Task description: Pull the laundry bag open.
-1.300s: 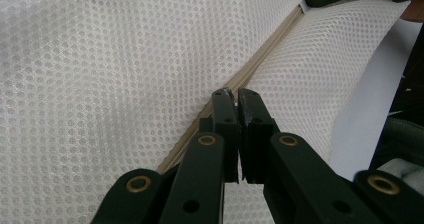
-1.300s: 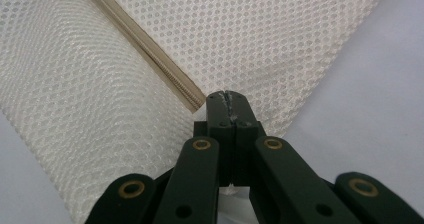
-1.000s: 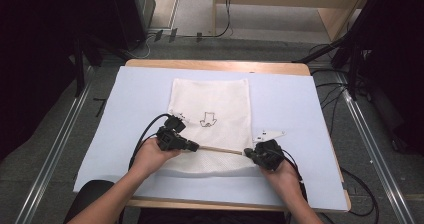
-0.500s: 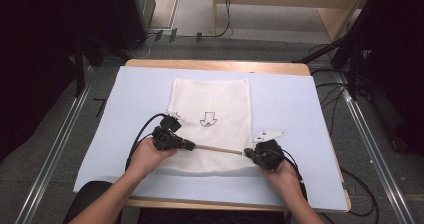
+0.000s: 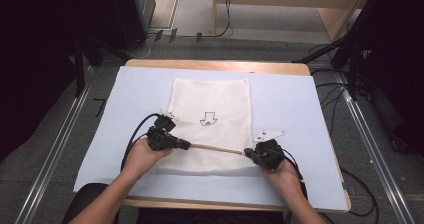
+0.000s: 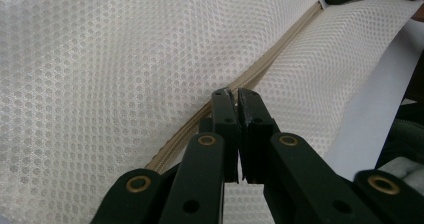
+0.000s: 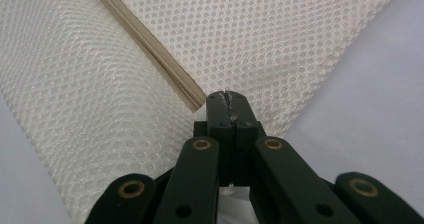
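Two grippers, left (image 5: 186,145) & right (image 5: 247,153), jaws clamped on zip (image 5: 215,148) ends of mesh bag (image 5: 212,101) mid-worktop (image 5: 300,109), mid zip step; next prob. steady pull along zip, bag end kept pinned.

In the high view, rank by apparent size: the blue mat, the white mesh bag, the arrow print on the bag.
1. blue mat
2. white mesh bag
3. arrow print
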Demonstrator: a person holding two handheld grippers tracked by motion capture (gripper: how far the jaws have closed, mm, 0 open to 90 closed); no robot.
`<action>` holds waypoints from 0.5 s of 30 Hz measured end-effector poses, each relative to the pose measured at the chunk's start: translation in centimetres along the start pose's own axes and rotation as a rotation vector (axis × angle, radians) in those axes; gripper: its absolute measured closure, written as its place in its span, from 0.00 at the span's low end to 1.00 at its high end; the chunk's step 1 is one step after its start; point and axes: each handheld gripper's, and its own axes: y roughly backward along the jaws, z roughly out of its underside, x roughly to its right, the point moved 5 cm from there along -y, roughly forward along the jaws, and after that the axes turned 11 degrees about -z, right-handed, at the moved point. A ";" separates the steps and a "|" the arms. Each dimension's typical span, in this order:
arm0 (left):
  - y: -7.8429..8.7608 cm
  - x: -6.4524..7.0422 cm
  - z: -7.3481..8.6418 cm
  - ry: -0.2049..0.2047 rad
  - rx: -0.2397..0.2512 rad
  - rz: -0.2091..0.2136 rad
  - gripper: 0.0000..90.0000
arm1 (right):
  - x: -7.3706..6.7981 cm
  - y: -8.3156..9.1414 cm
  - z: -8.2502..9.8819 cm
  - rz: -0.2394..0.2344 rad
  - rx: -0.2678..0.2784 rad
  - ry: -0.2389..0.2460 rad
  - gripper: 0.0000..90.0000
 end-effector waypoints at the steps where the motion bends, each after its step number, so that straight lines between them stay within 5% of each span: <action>1: 0.0 0.0 0.0 -0.002 -0.002 0.000 0.99 | 0.0 0.0 0.0 0.000 0.000 0.000 1.00; 15: 0.3 -0.5 0.4 -0.008 -0.013 -0.026 0.99 | 0.0 0.0 0.0 0.002 0.001 0.003 1.00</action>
